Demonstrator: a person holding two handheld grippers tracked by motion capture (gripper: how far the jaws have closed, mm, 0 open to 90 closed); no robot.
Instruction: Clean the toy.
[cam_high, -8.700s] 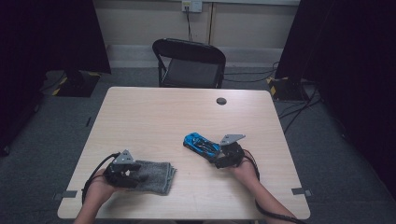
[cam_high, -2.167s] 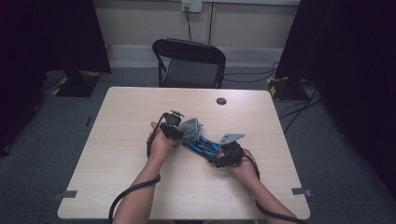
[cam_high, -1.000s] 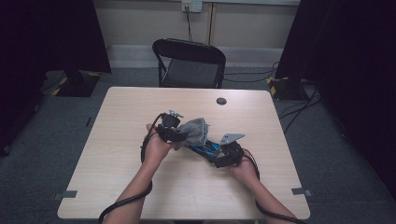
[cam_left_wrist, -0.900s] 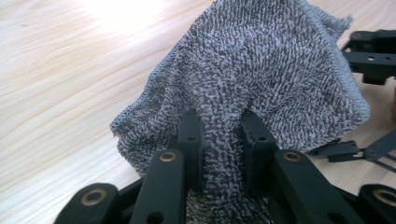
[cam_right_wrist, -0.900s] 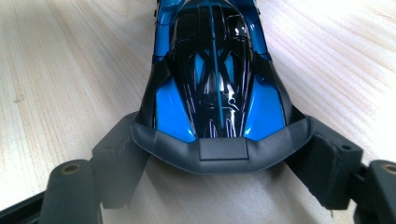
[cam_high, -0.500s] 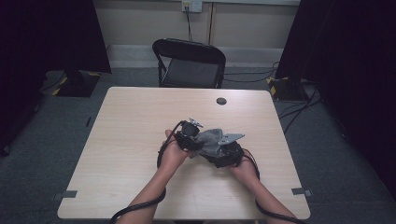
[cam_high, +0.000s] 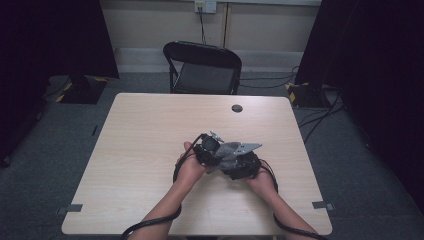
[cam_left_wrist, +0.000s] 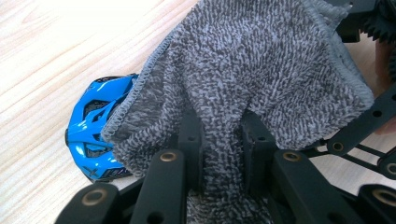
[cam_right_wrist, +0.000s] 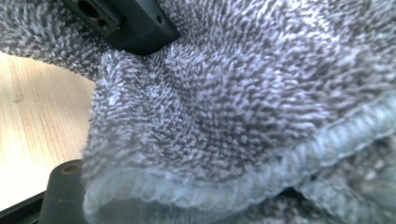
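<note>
A grey terry cloth (cam_high: 227, 150) is draped over a blue toy car (cam_left_wrist: 91, 130) in the middle of the table. My left gripper (cam_high: 207, 147) is shut on the cloth (cam_left_wrist: 257, 70), its two black jaws pinching a fold and pressing it down on the car. One end of the car pokes out from under the cloth's hem. My right gripper (cam_high: 242, 165) rests on the table at the car's other end with its jaws wide around the car, mostly under the cloth (cam_right_wrist: 233, 93). The two hands sit close together.
The pale wooden table (cam_high: 150, 130) has a small black round disc (cam_high: 237, 108) near its far edge. A black folding chair (cam_high: 202, 67) stands behind the table. Cables trail from both grippers toward the near edge.
My left gripper carried the cloth right and down onto the blue car, which is now almost covered. The right hand and the car stayed where they were.
</note>
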